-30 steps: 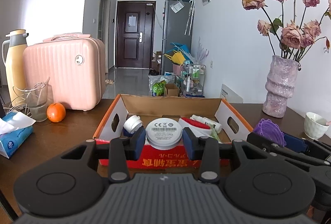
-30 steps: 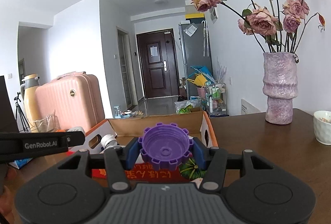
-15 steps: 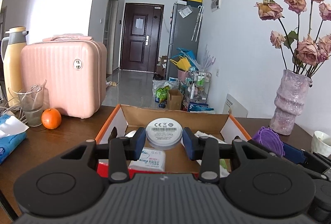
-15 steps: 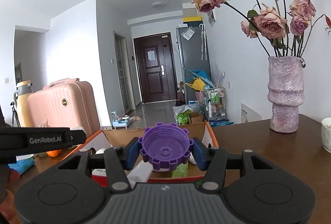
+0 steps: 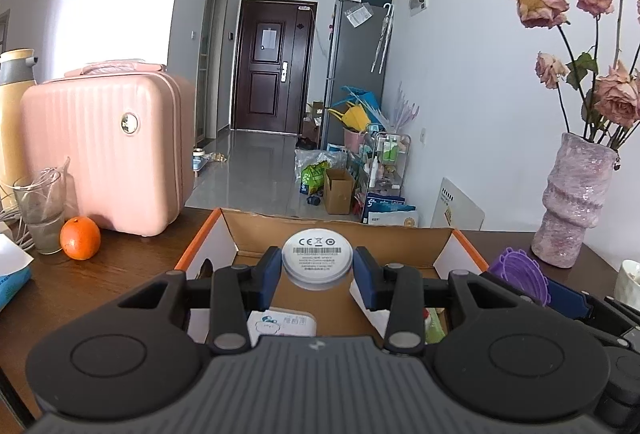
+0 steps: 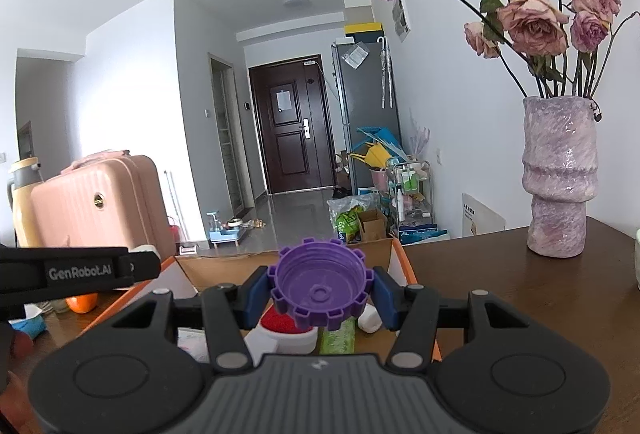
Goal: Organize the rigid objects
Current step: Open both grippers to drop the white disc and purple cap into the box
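Note:
My left gripper (image 5: 317, 270) is shut on a white round device (image 5: 317, 257) with a barcode label, held above the open cardboard box (image 5: 340, 234). In the right wrist view my right gripper (image 6: 321, 292) is shut on a purple toothed cap (image 6: 321, 288), its hollow side facing me, over the same box (image 6: 224, 266). The purple cap (image 5: 522, 276) and the right tool also show at the right of the left wrist view. Below the fingers the box holds a white packet (image 5: 282, 322), a red-topped white jar (image 6: 286, 332) and a green item (image 6: 340, 338).
A pink suitcase (image 5: 108, 149), an orange (image 5: 80, 238), a glass (image 5: 44, 205) and a yellow flask (image 5: 12, 121) stand left of the box. A purple vase (image 6: 558, 177) with dried roses and a white cup (image 5: 628, 278) stand on the right of the brown table (image 6: 520, 298).
Both grippers have moved forward over the box with their loads; the box's front edge has slid under the fingers and its contents now lie below them.

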